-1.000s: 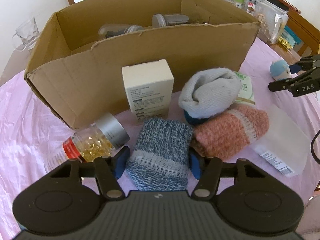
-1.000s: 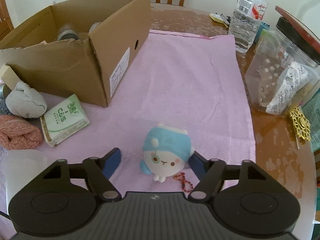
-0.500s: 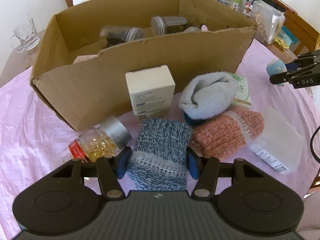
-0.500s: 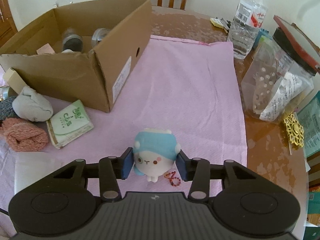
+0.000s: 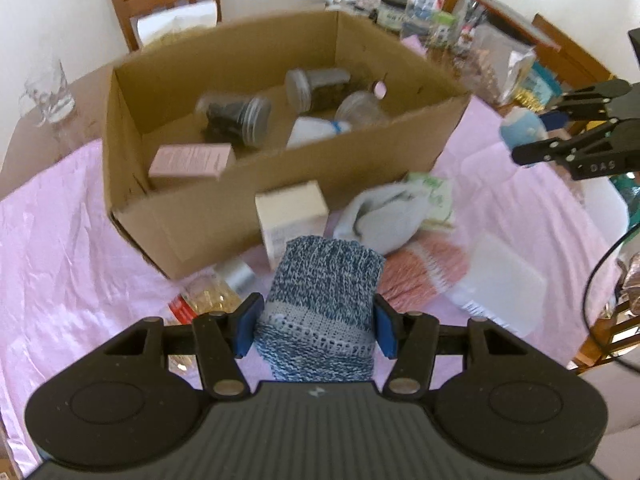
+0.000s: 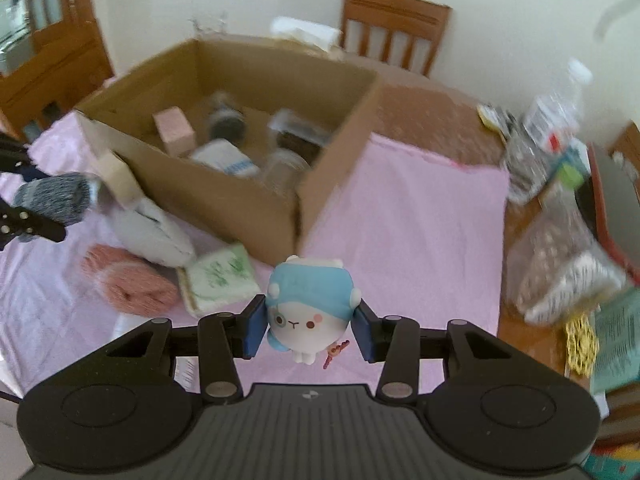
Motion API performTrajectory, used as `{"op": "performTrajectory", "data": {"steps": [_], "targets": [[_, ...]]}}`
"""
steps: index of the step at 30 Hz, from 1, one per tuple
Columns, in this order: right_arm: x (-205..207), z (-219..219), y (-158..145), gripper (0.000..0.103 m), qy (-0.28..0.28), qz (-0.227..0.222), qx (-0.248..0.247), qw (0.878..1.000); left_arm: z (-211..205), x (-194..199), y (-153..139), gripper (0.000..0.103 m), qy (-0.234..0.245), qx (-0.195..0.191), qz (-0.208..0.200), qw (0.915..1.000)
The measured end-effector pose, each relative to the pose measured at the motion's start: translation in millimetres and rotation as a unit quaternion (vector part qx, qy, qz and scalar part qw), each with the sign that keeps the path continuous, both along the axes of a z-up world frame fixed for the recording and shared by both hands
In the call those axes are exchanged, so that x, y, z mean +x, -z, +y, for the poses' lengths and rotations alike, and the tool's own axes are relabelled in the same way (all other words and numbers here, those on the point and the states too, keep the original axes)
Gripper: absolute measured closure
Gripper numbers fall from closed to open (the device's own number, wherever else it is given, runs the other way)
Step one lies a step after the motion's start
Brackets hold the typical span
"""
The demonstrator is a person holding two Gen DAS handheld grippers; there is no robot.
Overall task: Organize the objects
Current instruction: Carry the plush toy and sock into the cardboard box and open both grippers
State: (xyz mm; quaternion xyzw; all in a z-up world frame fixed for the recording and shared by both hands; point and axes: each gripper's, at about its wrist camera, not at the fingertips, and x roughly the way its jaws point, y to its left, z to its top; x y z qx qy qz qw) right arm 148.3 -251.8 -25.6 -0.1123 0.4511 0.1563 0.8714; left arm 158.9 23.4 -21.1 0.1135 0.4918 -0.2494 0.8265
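Blue-knit sock roll pinched by left hand-held gripper; plush toy by right hand-held gripper. Clear cardboard box rim before releasing.

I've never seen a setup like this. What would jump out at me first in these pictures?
Probably the small plush toy with a blue cap, pinched in the right gripper above the pink cloth. Next, the blue knit sock roll clamped in the left gripper. Behind both sits a big open cardboard box with jars and small boxes inside.
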Motion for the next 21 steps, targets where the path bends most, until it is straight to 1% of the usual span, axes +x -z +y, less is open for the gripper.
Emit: {"op": "performTrajectory", "data": {"steps": [4, 7, 10, 14, 17, 18, 20, 21], "targets": [[3.5, 16.3, -20.2, 0.053, -0.028, -0.025, 0.005, 0.999, 1.5, 5.3, -24.3, 0.046, 0.006, -0.011, -0.022, 0.9997], [9.5, 29.4, -32.8, 0.053, -0.050, -0.044, 0.004, 0.998, 3.2, 17.0, -39.5, 0.046, 0.002, -0.019, -0.033, 0.9993], [17.2, 40.5, -43.4, 0.053, -0.071, -0.057, 0.005, 0.996, 3.7, 30.8, -54.1, 0.046, -0.002, -0.023, -0.053, 0.9983], [29.1, 50.9, -54.4, 0.053, -0.079, -0.077, 0.013, 0.994, 3.8, 49.0, -68.2, 0.046, -0.006, -0.022, -0.080, 0.9965], [40.3, 58.2, -58.6, 0.053, -0.080, -0.083, 0.025, 0.993, 4.0, 63.0, -72.1, 0.046, -0.014, -0.028, -0.083, 0.9960], [44.0, 61.1, -59.6, 0.053, -0.081, -0.083, 0.027, 0.993, 3.5, 66.4, -72.7, 0.044, -0.015, -0.030, -0.084, 0.9959], [50.9, 66.6, -60.3, 0.053, -0.083, -0.083, 0.026, 0.993, 2.9, 70.4, -72.4, 0.030, -0.021, -0.030, -0.092, 0.9951], [53.6, 69.5, -60.5, 0.053, -0.086, -0.083, 0.023, 0.993, 3.7, 71.4, -71.8, 0.013, -0.029, -0.030, -0.096, 0.9945]]}}
